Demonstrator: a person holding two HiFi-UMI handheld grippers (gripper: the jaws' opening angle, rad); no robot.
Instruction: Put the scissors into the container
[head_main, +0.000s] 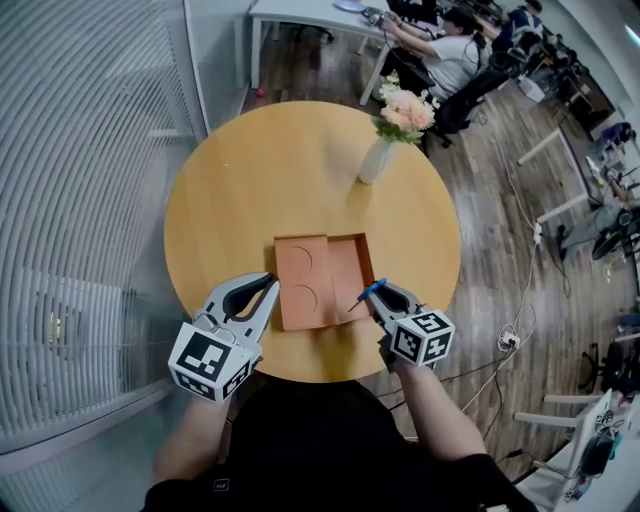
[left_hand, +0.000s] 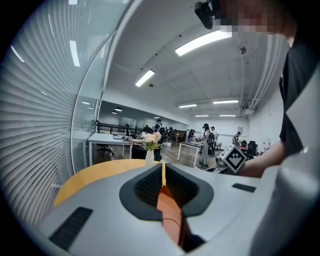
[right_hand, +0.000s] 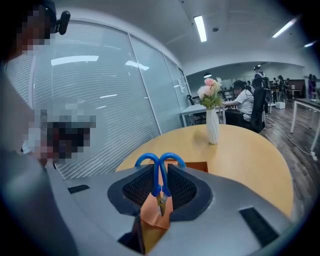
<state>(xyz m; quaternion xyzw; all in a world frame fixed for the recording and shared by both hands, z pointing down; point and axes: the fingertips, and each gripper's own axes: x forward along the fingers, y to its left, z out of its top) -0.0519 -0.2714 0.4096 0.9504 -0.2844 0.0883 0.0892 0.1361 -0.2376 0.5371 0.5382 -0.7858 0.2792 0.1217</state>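
Head view: left gripper (head_main: 268, 287) sat at the orange container's (head_main: 305, 262) left wall. Right gripper (head_main: 378, 292) held blue scissors (head_main: 368, 293) over its right compartment.
Left gripper view: jaws pinched that thin wall.
Right gripper view: jaws clamped the scissors, handle loops past the tips.

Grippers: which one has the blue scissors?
The right gripper: the scissors are pinched between its jaws, blue handles sticking out. The left gripper pinches only the orange container at its edge.
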